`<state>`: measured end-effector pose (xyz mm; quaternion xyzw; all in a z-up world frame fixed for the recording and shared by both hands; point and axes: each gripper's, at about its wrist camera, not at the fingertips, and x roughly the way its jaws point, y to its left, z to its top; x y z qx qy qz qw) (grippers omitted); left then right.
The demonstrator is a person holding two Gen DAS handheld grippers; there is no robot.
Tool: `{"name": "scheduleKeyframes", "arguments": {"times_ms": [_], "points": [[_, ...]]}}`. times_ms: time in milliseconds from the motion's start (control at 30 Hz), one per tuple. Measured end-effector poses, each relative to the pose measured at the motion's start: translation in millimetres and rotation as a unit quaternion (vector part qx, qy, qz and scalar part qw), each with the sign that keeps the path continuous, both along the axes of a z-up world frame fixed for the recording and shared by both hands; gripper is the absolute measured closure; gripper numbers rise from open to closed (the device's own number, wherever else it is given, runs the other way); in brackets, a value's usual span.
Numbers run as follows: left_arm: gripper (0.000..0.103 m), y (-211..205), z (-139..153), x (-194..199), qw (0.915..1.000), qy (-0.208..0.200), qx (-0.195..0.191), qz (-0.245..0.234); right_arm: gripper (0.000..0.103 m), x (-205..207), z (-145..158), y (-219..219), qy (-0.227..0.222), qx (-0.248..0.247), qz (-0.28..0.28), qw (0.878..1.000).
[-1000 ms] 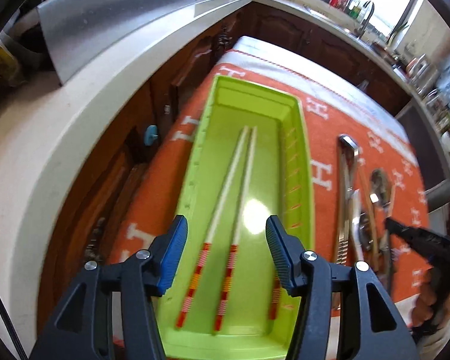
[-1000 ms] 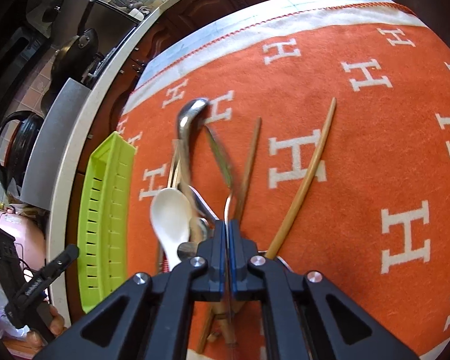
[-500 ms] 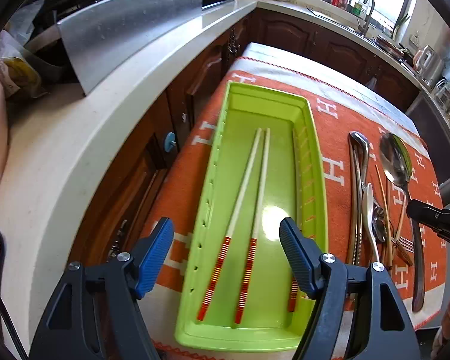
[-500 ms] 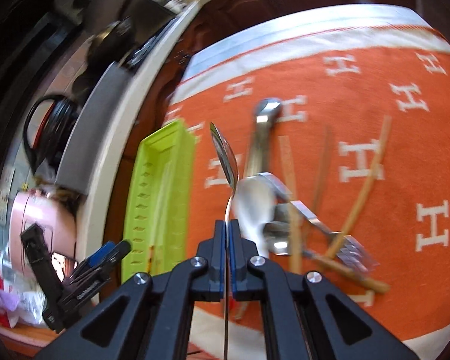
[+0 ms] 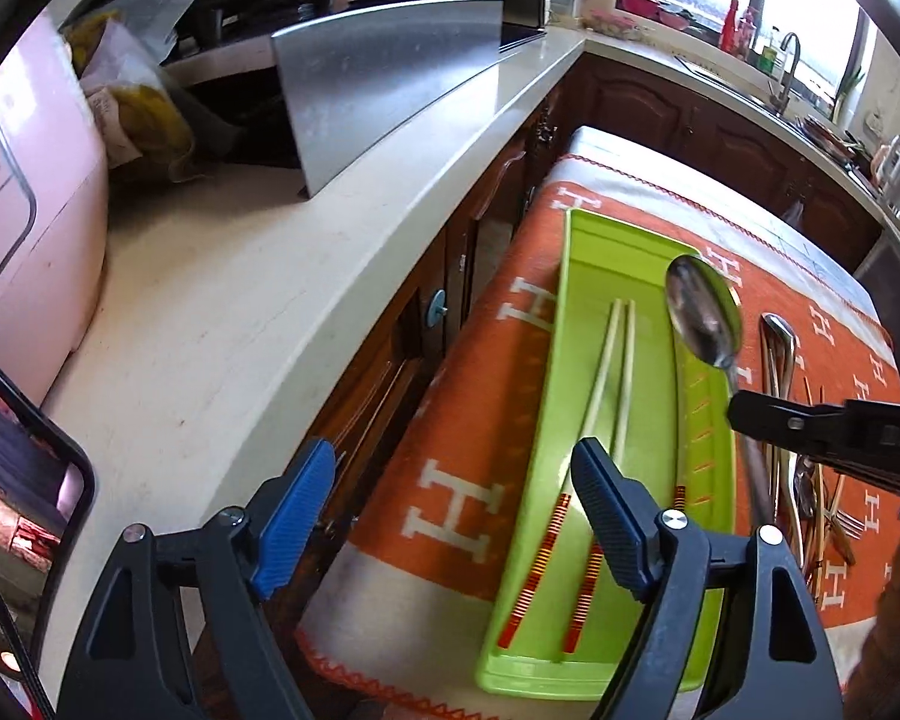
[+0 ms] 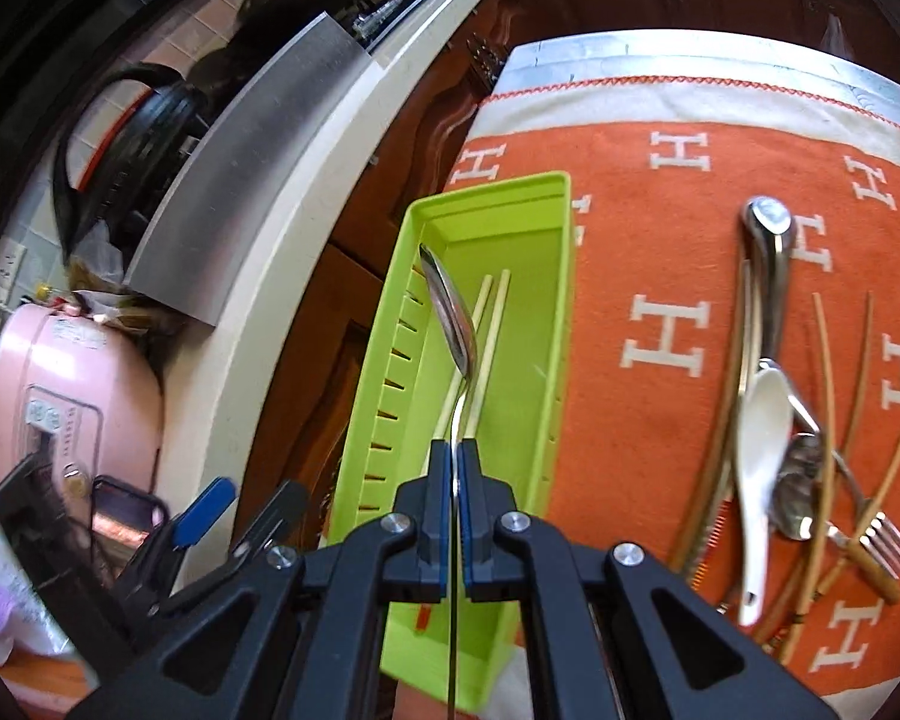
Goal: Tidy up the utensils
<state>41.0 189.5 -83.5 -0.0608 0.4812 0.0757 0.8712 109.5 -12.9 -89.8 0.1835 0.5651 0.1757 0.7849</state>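
Listing from the left: pale countertop (image 5: 222, 312); left gripper (image 5: 450, 516), jaws opening, nothing between them, poised over the near end of the green tray (image 5: 576, 276). Tray holds a pair of red-banded chopsticks (image 5: 612, 372). Right gripper (image 6: 453, 468), clamped tight on the handle of a steel spoon (image 6: 447, 312), carries it bowl-forward above the tray. Right wrist view alone shows the remaining pile on the orange cloth (image 6: 648, 228): white ceramic spoon (image 6: 759, 438), fork (image 6: 888, 540), bamboo chopsticks (image 6: 825, 372), steel tongs (image 6: 771, 276). Left wrist view alone shows the window-side sink tap (image 5: 789, 60).
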Motion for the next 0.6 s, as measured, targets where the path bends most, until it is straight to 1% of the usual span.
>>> {"name": "scheduleKeyframes", "arguments": {"times_ms": [233,300,333,367,433,600], "points": [[0.023,1.8,-2.9,2.2,0.9999,0.009,-0.007,-0.005,0.100,10.0,-22.3,9.1,0.016,-0.025,-0.020,0.999],[0.023,-0.6,-2.4,2.5,0.9999,0.010,-0.005,-0.007,0.100,13.3,-28.2,9.6,0.029,-0.030,-0.020,0.999],[0.023,-2.1,-2.3,2.1,0.9999,0.010,-0.004,-0.010,0.097,14.6,-29.9,9.3,0.035,-0.029,-0.018,0.999],[0.023,-3.0,-2.6,2.4,0.9999,0.010,-0.003,-0.011,0.097,15.2,-31.0,8.1,0.037,-0.032,-0.020,0.999],[0.023,-4.9,-3.2,2.1,0.9998,0.012,-0.002,-0.014,0.097,15.0,-28.8,6.9,0.028,-0.031,-0.020,0.999],[0.023,-9.7,-5.2,2.3,0.9997,0.018,-0.003,-0.017,0.097,7.1,-13.9,3.6,-0.005,-0.054,-0.010,0.998]]}}
